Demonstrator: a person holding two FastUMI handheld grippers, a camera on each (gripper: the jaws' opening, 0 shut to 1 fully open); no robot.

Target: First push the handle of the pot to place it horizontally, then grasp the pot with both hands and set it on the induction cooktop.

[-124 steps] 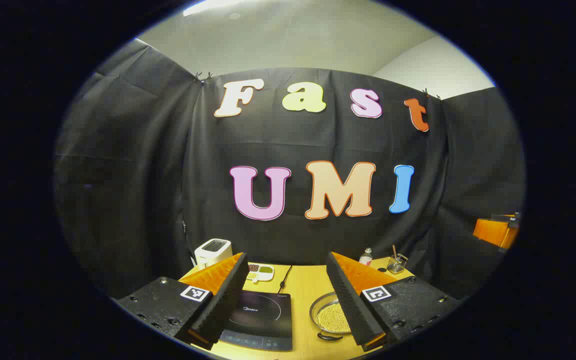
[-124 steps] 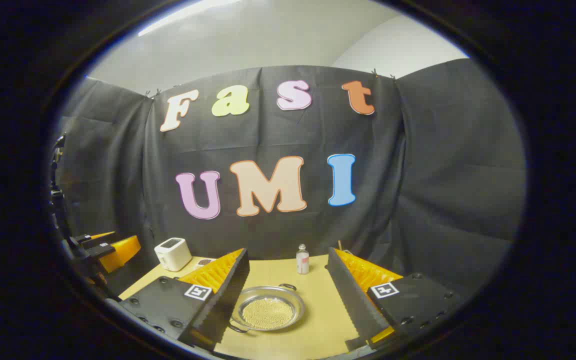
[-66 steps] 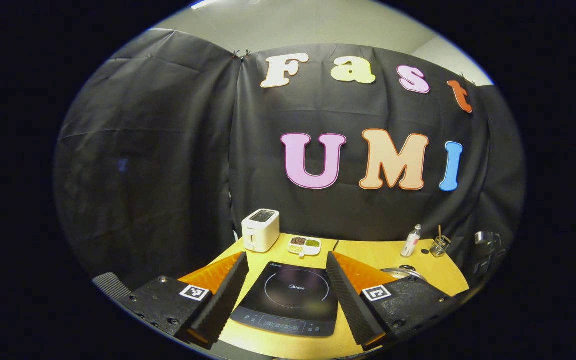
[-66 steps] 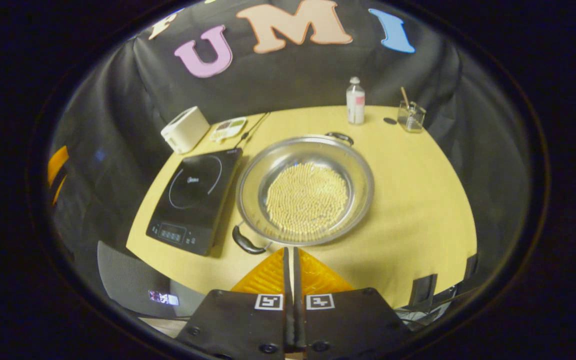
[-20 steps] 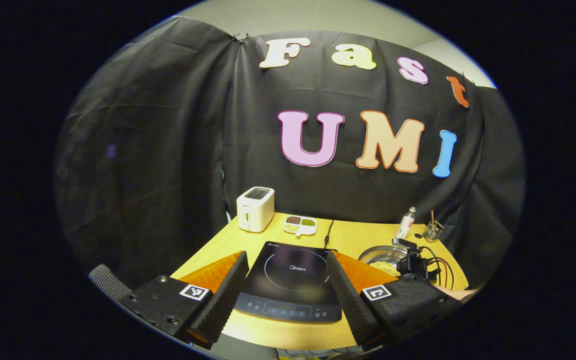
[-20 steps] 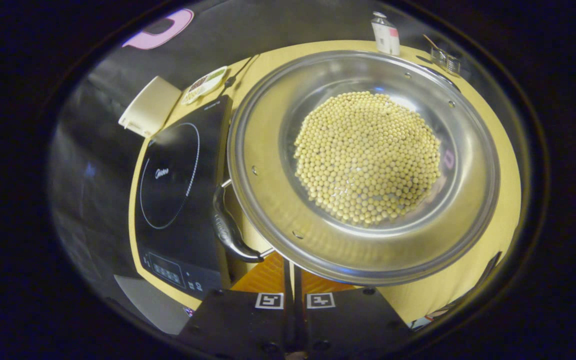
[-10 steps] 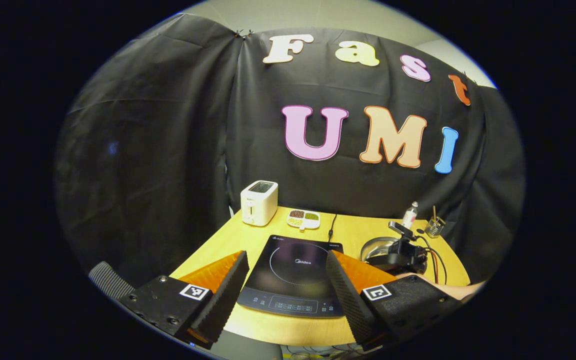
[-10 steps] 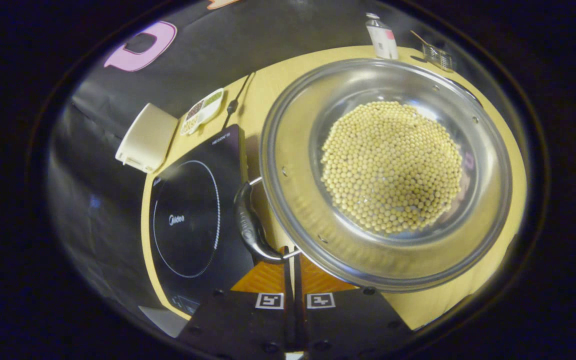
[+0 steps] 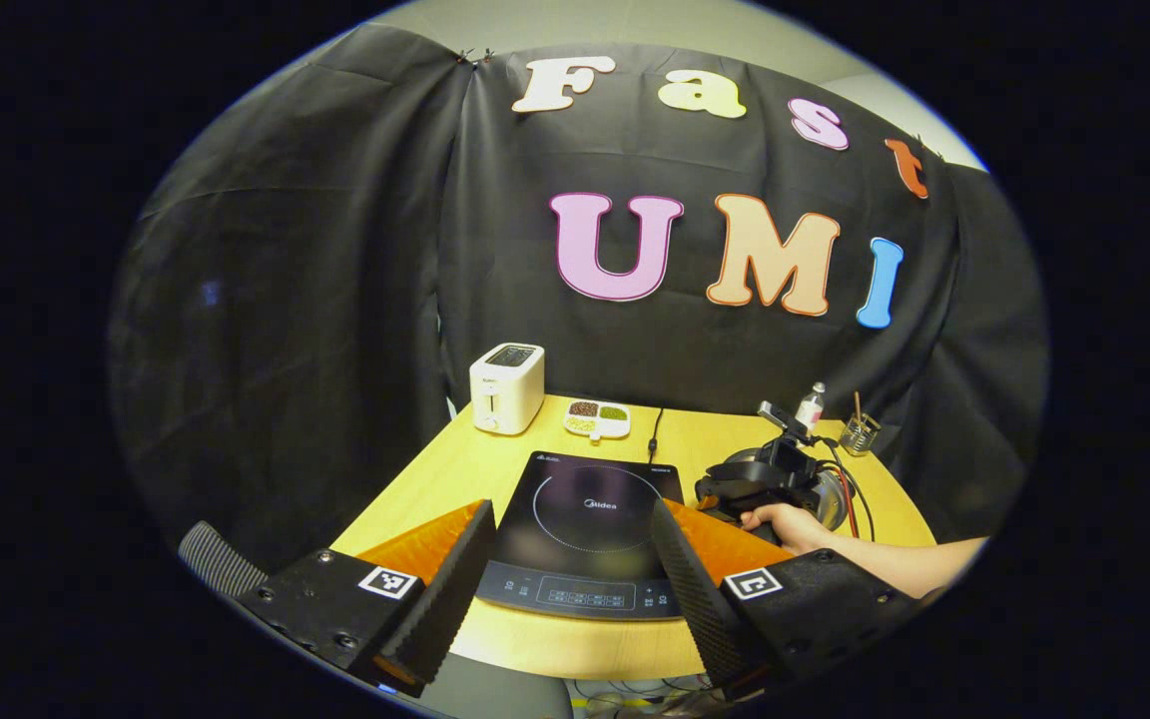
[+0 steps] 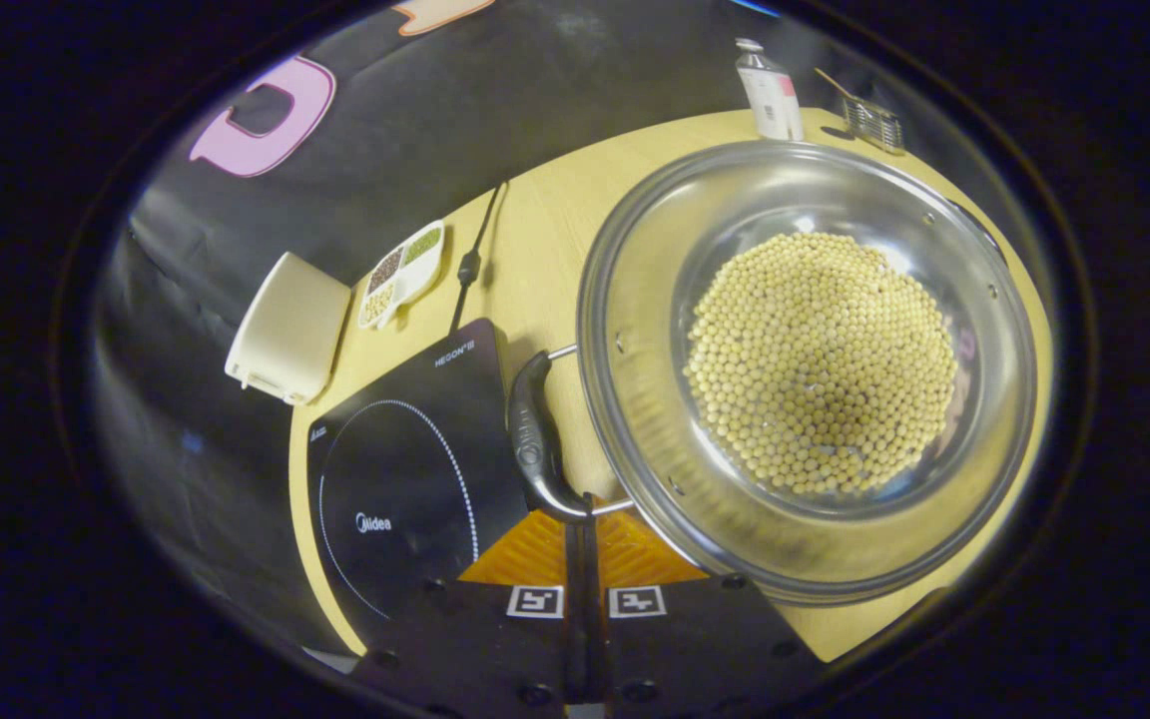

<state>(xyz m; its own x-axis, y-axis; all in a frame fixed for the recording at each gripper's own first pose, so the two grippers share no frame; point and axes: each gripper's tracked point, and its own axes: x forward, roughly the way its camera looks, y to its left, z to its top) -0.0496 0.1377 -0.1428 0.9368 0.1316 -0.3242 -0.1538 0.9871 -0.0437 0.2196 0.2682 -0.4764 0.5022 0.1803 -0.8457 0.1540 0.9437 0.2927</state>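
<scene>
A wide steel pot (image 10: 635, 469) holding yellow beans stands on the wooden table, just right of the black induction cooktop (image 10: 405, 479). Its black side handle (image 10: 533, 439) points toward the cooktop's edge. My right gripper (image 10: 580, 517) is shut with nothing between its fingers, and its tips touch the near end of that handle. My left gripper (image 9: 570, 511) is open above the table's front edge, with the cooktop (image 9: 590, 519) seen between its fingers. In the left gripper view a hand (image 9: 783, 521) holds the right gripper over the pot, hiding most of it.
A white toaster (image 10: 287, 328) and a divided dish (image 10: 400, 275) of beans sit at the back left. The cooktop's cable (image 10: 470, 265) runs back toward the wall. A small bottle (image 10: 765, 90) and a glass (image 10: 872, 118) stand behind the pot.
The right gripper shut, dropped close to the pot, then slid left along its rim until its tips met the handle's end. The left gripper stayed open and shifted only slightly.
</scene>
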